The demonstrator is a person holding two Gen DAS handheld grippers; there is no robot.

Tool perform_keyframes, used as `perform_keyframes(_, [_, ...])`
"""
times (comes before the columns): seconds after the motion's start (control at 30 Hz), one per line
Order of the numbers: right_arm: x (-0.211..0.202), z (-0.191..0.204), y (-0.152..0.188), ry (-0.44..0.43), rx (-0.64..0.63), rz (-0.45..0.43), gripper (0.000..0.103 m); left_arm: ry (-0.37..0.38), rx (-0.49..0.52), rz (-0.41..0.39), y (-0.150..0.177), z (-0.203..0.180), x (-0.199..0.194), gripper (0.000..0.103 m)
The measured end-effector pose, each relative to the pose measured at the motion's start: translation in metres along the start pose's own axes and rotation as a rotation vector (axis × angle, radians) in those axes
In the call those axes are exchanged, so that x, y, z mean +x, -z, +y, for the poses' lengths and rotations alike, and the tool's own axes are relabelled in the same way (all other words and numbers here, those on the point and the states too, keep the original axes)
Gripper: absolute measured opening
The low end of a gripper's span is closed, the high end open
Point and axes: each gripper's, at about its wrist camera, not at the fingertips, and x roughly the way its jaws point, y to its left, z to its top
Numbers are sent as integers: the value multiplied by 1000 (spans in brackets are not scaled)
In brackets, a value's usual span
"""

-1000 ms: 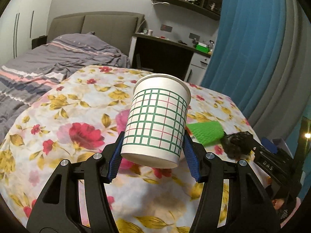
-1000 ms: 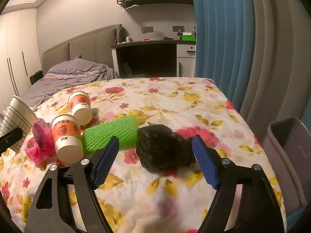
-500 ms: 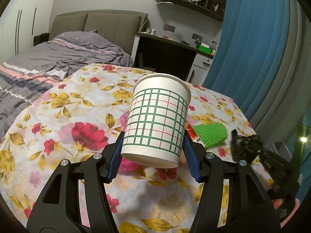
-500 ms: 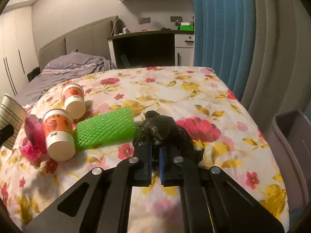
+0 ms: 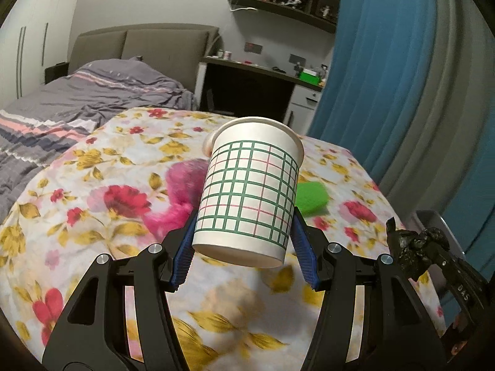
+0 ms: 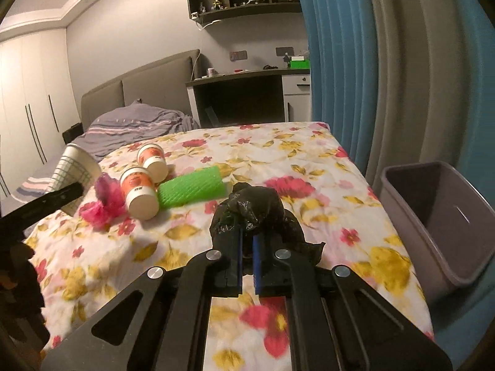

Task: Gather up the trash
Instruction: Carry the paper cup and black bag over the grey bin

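A: The left gripper (image 5: 244,252) has its jaws clamped on a checked paper cup (image 5: 250,191) above the floral tabletop (image 5: 92,225); the right gripper (image 6: 247,258) has its jaws nearly together on a crumpled black bag (image 6: 252,213).

B: Risks?

A: The thin bag looks likely to slip from so narrow a pinch, and the tilted cup could slide out.

B: Any difference between views?

A: Only the right wrist view shows the grey bin (image 6: 439,216) at the right edge and two orange cups (image 6: 139,191) beside green mesh (image 6: 191,188).
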Motion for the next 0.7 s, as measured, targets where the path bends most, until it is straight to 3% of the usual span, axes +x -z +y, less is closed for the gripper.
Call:
perform_keyframes(0.23, [-41, -20, 6, 18, 6, -49, 6, 68, 55, 13, 15, -43, -6, 56])
perform_keyframes(0.7, [-79, -66, 5, 95, 40, -126, 6, 214, 186, 22, 26, -130, -4, 56])
